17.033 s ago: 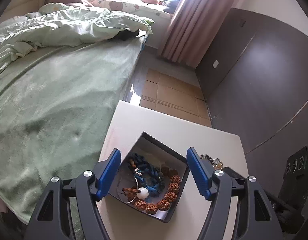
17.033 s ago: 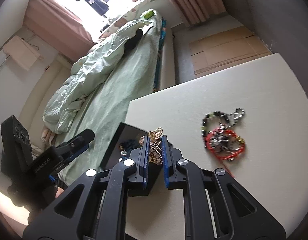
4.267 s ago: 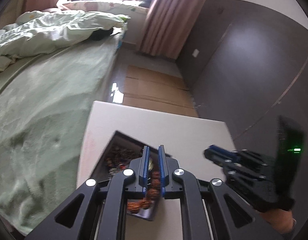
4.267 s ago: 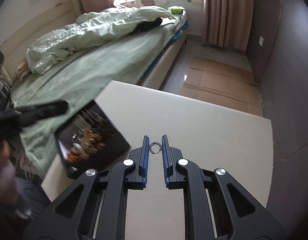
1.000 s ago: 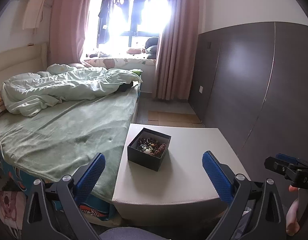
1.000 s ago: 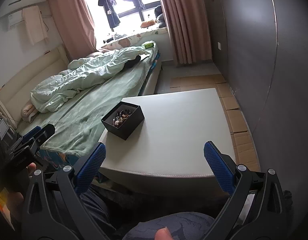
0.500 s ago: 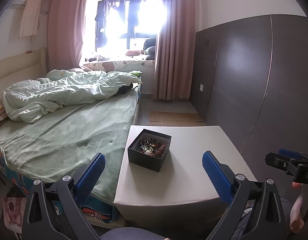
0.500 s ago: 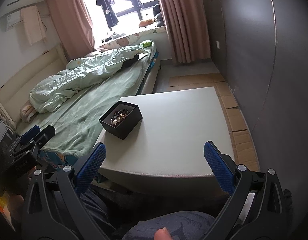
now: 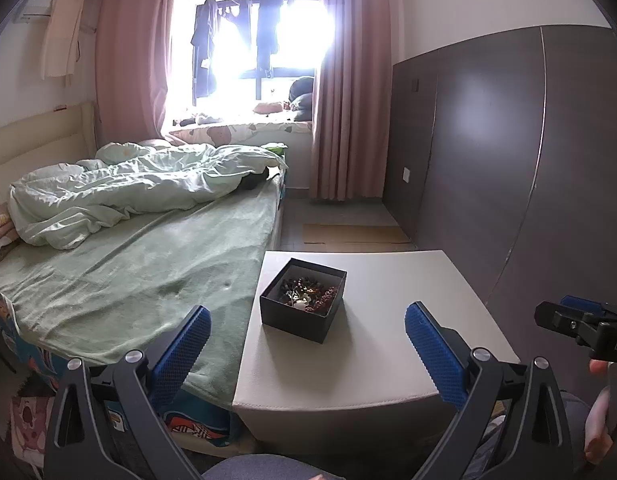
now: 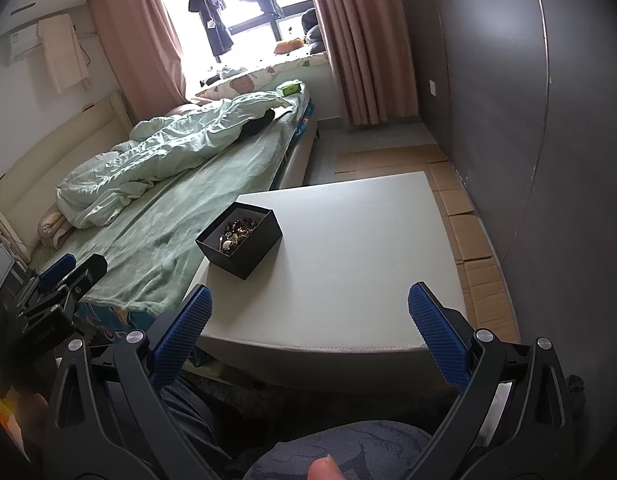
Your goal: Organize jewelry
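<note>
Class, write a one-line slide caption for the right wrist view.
Open right gripper held back from white table; open-topped black square box of mixed bead jewelry near its bedside edge.

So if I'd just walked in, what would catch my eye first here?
Probably the black box full of jewelry, alone near the bed-side edge of the white table. Next, the blue-padded left gripper and right gripper, both wide open, holding nothing, back from the table. Behind them, a rumpled green duvet on the bed and a glaring window.
</note>
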Tool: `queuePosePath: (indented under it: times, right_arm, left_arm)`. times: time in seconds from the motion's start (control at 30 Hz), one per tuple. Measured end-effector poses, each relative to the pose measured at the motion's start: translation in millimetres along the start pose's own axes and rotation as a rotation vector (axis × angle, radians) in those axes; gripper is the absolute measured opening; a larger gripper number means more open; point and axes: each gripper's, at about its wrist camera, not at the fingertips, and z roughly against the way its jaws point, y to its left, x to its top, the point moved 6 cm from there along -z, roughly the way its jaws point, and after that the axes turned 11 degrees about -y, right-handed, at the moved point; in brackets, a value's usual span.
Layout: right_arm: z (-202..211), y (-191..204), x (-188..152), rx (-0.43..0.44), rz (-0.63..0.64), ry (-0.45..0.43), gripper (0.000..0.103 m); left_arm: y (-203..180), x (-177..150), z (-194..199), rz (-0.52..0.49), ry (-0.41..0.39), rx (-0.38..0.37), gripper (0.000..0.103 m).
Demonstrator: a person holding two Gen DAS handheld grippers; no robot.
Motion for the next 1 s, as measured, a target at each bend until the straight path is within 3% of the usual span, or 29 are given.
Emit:
queuePosePath:
  times: [1.0]
  right_arm:
    - [-0.2,-4.0,-1.9,-0.005,-0.017,0.003,0.098]
  left_arm:
    - [-0.9,-0.4,5.9,-0.032,-0.024,-0.013,0.095]
